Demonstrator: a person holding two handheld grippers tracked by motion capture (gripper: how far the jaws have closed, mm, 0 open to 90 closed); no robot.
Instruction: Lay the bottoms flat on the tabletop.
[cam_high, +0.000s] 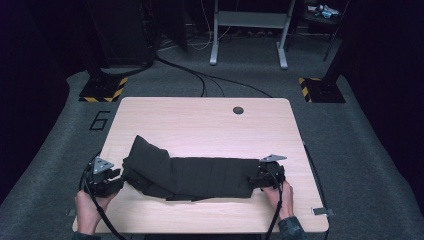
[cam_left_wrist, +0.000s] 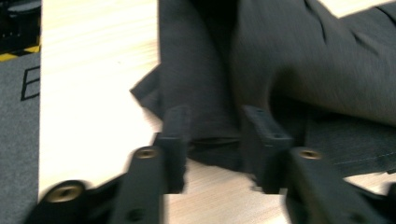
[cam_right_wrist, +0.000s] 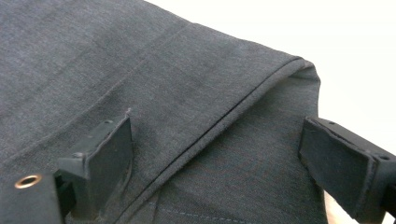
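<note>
Cloth work is what you have in hand: a dark folded garment (cam_high: 192, 175) lies flat along the near half of the table (cam_high: 200, 120), its left end bunched up into a raised hump, its right end neat and square.

Your left claw (cam_left_wrist: 212, 135) is partly spread at that bunched end; a fold of the fabric sits between its jaws, but the pads do not look pressed onto it, so treat it as let go. Your right claw (cam_right_wrist: 212, 158) stands spread wide over the right end, a stitched hem running between the jaws, nothing pinched.

For a tidy next fold, judge it this way: settle the left hump first, since it will carry into every later fold. Take the cloth close to its edge and through all layers, not the top one alone. On the right, bring both jaws down square to the hem before you pinch, so the corner does not twist. Lift both ends together and keep the fabric lightly taut between them.
</note>
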